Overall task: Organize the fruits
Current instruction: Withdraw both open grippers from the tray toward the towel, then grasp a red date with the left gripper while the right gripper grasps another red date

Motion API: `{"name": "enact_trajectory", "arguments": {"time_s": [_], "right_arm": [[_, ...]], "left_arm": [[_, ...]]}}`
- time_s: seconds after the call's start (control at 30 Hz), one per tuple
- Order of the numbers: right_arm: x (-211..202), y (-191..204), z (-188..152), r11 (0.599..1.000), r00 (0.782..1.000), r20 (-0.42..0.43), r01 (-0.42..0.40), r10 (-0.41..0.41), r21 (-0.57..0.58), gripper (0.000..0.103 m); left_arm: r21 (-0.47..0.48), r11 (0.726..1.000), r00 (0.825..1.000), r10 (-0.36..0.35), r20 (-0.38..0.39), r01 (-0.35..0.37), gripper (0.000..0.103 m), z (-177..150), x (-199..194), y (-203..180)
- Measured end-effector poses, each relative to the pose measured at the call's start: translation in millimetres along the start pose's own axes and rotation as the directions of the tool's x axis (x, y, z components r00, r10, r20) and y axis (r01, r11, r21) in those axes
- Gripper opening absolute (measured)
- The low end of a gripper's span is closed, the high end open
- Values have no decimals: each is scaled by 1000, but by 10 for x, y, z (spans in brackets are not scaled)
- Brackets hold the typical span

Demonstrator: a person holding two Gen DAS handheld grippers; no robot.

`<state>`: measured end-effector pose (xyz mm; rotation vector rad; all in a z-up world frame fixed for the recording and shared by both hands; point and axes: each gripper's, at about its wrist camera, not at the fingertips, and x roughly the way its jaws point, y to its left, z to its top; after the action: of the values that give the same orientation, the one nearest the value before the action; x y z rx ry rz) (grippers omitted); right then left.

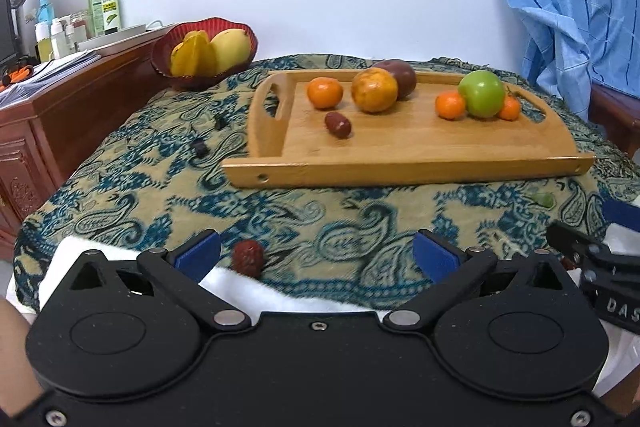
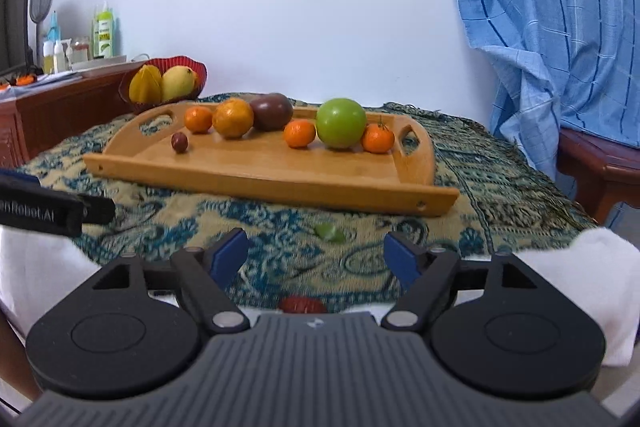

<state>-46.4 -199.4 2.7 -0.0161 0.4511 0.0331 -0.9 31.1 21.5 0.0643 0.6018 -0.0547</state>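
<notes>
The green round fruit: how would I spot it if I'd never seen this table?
Find the wooden tray on the patterned cloth. Toward its right handle sits the green fruit, between two small oranges. It is the only green thing on the tray, and bigger than both neighbours.

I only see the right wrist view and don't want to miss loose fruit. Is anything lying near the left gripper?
Observer: Yes, a red date lies on the cloth between the fingers of the left gripper, near the left-hand one.
Operator: Is it gripped?
Observer: No, that gripper is wide open.
Operator: Anything beside the tray there?
Observer: Two small black bits lie on the cloth off the left handle of the wooden tray.
</notes>
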Motion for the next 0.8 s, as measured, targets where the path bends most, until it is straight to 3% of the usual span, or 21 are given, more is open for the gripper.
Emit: {"name": "enact_trajectory", "arguments": {"time_s": [0.03, 0.13, 0.27, 0.47, 0.8], "right_arm": [[-25, 22, -33, 1000, 1000, -5, 5, -5, -2, 85], [-94, 75, -107, 1000, 1000, -7, 3, -3, -3, 84], [-190, 144, -144, 1000, 1000, 29, 2, -1, -27, 72], [-214, 197, -171, 999, 1000, 24, 19, -18, -46, 48], [-118, 169, -205, 999, 999, -29, 24, -25, -26, 38]], "left_arm": [[-2, 1000, 1000, 2, 2, -2, 102, -18, -3, 23], [-4, 1000, 1000, 10, 3, -10, 88, -39, 15, 92], [-29, 999, 1000, 13, -27, -14, 67, -41, 73, 193], [-25, 999, 998, 38, -42, -40, 56, -57, 123, 258], [-30, 999, 996, 37, -77, -39, 43, -66, 222, 276]]}}
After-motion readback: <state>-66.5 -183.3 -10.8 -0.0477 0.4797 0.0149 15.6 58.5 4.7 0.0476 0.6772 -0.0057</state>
